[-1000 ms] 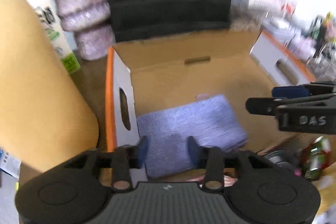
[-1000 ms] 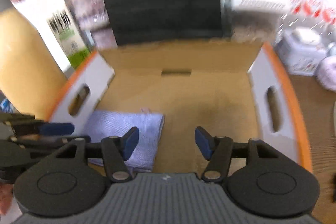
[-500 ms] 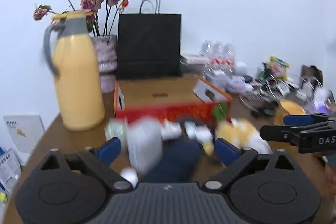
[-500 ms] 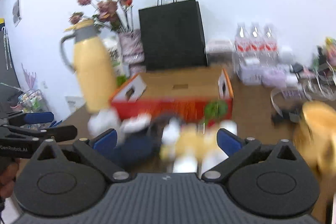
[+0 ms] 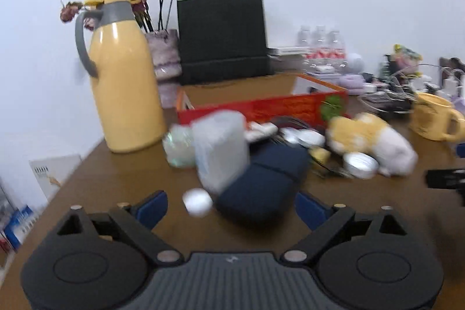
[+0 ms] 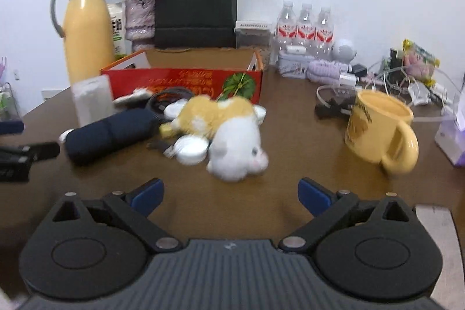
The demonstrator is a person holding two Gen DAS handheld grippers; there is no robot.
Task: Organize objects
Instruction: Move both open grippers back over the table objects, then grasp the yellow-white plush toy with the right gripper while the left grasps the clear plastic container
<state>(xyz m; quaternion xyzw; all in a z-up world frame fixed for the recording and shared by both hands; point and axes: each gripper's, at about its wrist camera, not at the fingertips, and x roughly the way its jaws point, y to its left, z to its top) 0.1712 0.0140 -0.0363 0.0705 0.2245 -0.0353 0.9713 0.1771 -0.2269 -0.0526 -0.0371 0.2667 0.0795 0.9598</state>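
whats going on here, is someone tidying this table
A person holds a two-finger tool in each hand over a cluttered wooden table. Both the left tool and the right tool are empty, their jaws having just been opening wide. A navy pouch, a plush cat, small round tins and a yellow mug lie loose in front of the red cardboard box.

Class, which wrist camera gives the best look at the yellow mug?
The right wrist view: the yellow mug shows whole and near, handle toward the camera. The left wrist view shows it small and distorted near the right edge.
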